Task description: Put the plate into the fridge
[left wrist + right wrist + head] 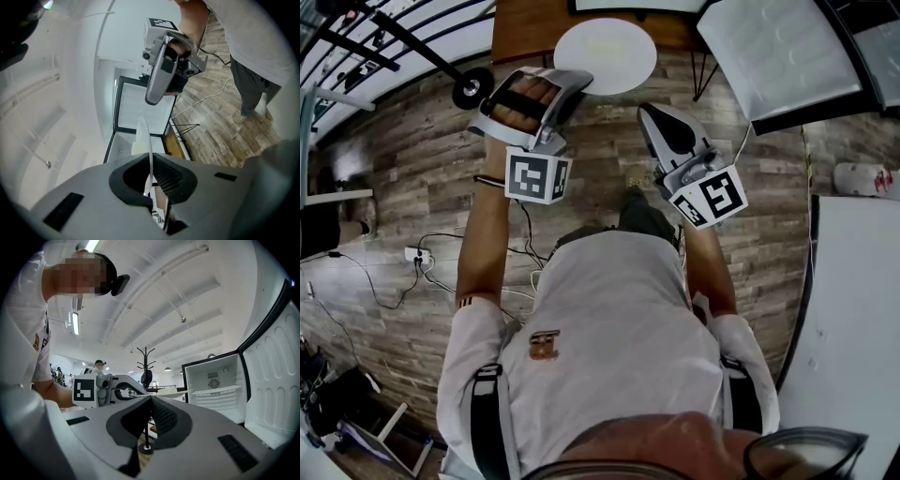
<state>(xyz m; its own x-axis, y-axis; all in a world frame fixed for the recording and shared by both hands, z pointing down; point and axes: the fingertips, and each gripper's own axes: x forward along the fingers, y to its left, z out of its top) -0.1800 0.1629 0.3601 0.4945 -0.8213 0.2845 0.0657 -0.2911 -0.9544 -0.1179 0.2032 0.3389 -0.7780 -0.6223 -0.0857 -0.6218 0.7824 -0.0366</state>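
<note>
Wood-plank floor point(412, 169) below, open fridge point(213, 380) ahead and to the right, door point(276, 380) swung wide. Person point(619, 319) in a pale shirt at centre, one tool in each hand. From the head camera: white plate point(605, 54) carried level over the edge of a brown table point(525, 28), pinched by its near rim in the left gripper point(150, 163). Jaws nearly closed, pressing the thin rim from both faces, rest of the plate reaching forward past them. Right gripper point(151, 398) alongside, just right of the plate and apart from it, jaws drawn together on nothing.

Key to the coming move: fridge cavity lying ahead along the left gripper's own jaw line, plate edge leading, shelf point(220, 390) inside level like the plate itself. Nearer the door: the empty right gripper; bearing the load: the left alone. Judged roughly midway through the task, plate in hand and not yet inside. Likely next: a push forward and rightward, plate kept flat to slide onto the shelf, clear of the door. Chief risk: a one-sided rim grip letting the plate droop or slip on the way in.
</note>
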